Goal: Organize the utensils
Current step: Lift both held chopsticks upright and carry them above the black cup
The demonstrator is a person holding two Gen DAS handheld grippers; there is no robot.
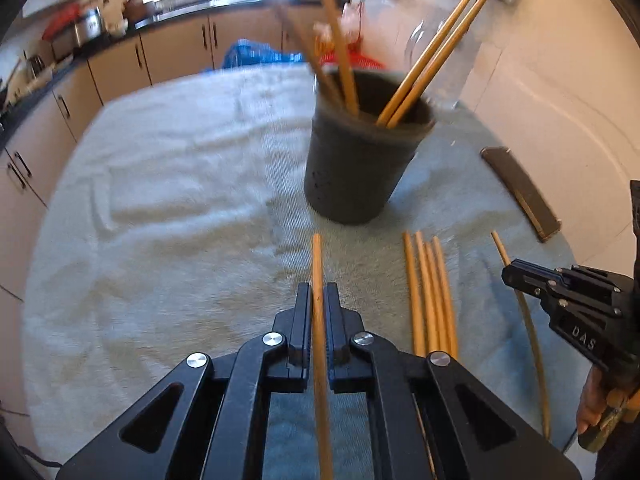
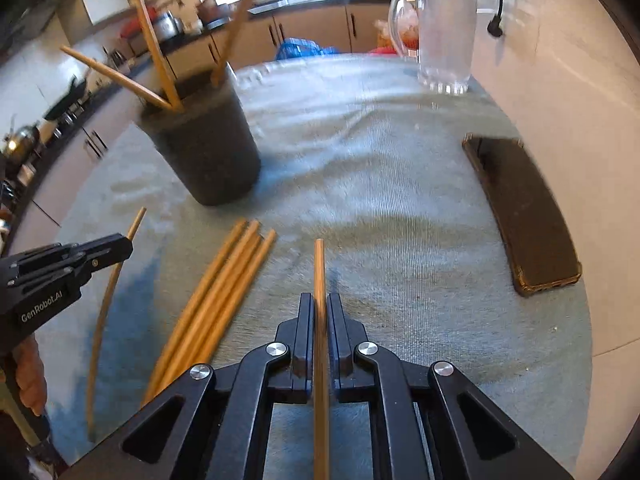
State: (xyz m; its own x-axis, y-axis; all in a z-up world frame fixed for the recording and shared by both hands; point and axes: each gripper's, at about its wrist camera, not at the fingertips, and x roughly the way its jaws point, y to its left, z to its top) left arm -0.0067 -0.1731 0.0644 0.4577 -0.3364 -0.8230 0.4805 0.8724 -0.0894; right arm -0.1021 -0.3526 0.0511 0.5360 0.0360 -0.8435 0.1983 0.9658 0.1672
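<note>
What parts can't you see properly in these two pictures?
- Left wrist view: the back end of the chopstick held in the left claw runs off the bottom edge.
- Right wrist view: same for the right claw's chopstick.
- Both views: the cup's inside is dark; the far kitchen counter is blurred.

Left tongs (image 1: pixel 318 300), right tongs (image 2: pixel 319 312): black angular linkage arms, silver round screws, white lettering on side housings.

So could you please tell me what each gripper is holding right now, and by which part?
Each holds one chopstick partway along its shaft: the left gripper its chopstick, the right gripper its chopstick.
</note>
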